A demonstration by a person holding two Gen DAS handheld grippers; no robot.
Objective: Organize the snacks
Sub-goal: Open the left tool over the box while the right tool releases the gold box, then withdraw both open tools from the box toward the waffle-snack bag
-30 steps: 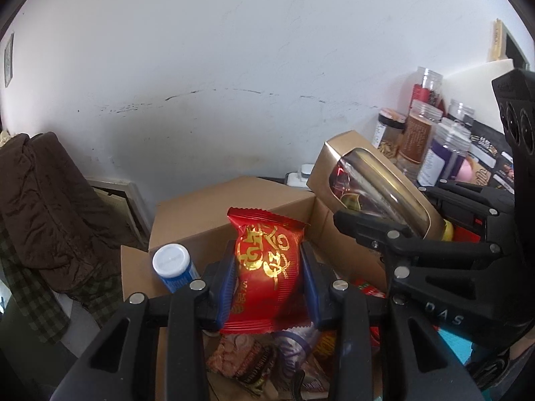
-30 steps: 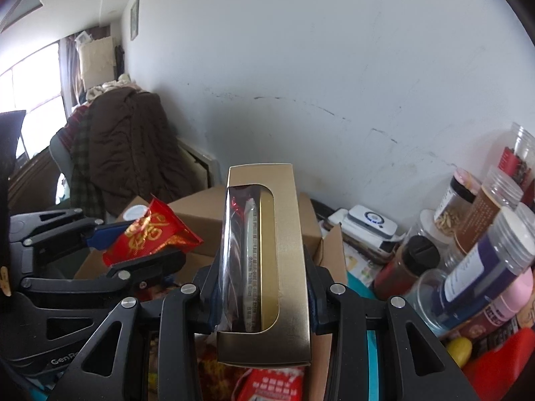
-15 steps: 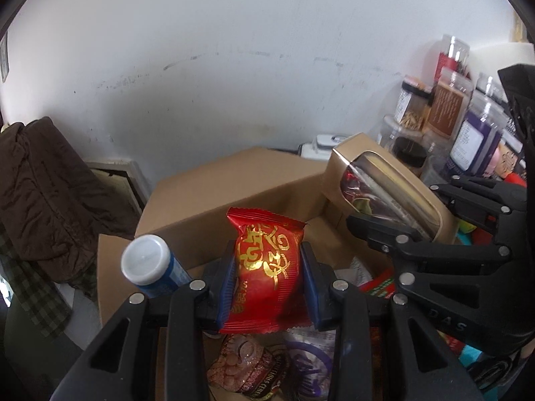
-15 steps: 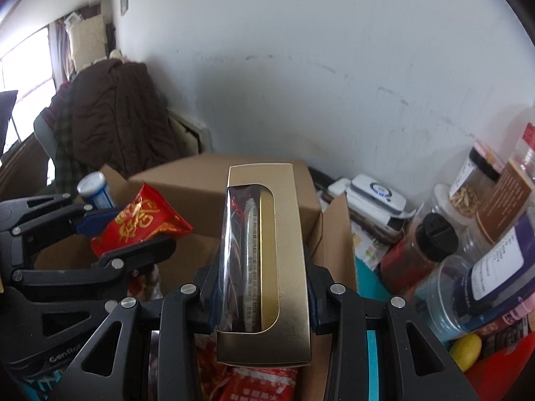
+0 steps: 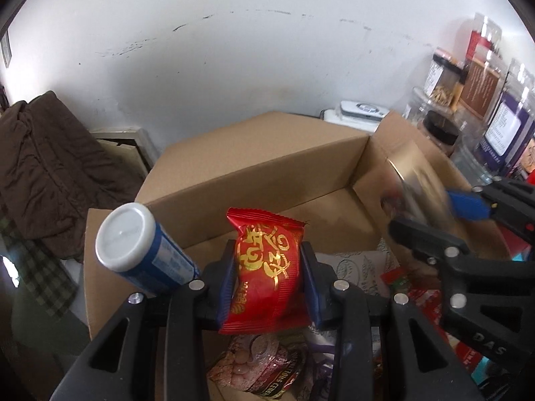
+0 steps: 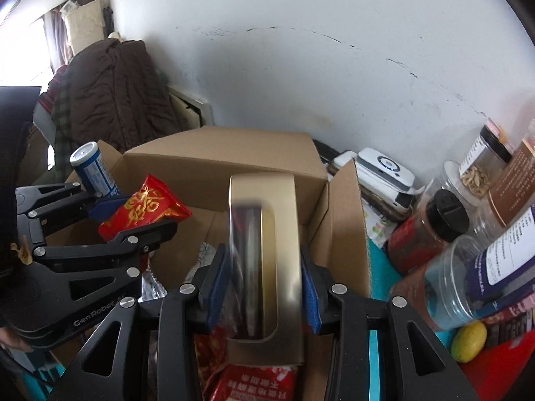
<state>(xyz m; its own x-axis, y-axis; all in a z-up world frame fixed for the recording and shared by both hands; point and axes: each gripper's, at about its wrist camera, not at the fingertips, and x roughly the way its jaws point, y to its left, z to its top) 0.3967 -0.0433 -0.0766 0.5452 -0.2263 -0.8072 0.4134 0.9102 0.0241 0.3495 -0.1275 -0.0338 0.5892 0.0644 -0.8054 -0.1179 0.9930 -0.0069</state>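
My left gripper is shut on a red snack packet with gold characters, held over the open cardboard box. The packet also shows in the right wrist view. My right gripper is shut on a gold window box, held upright over the same cardboard box. In the left wrist view the gold box is blurred at the right. Several snack packets lie inside the cardboard box below both grippers.
A blue tube with a white cap leans at the cardboard box's left edge. Jars and bottles crowd the right side, with a white device and a yellow lemon. A brown coat hangs at the left by the wall.
Both grippers have moved down and forward over the cardboard box with their loads still held. The box interior and the blue tube now appear larger and closer.
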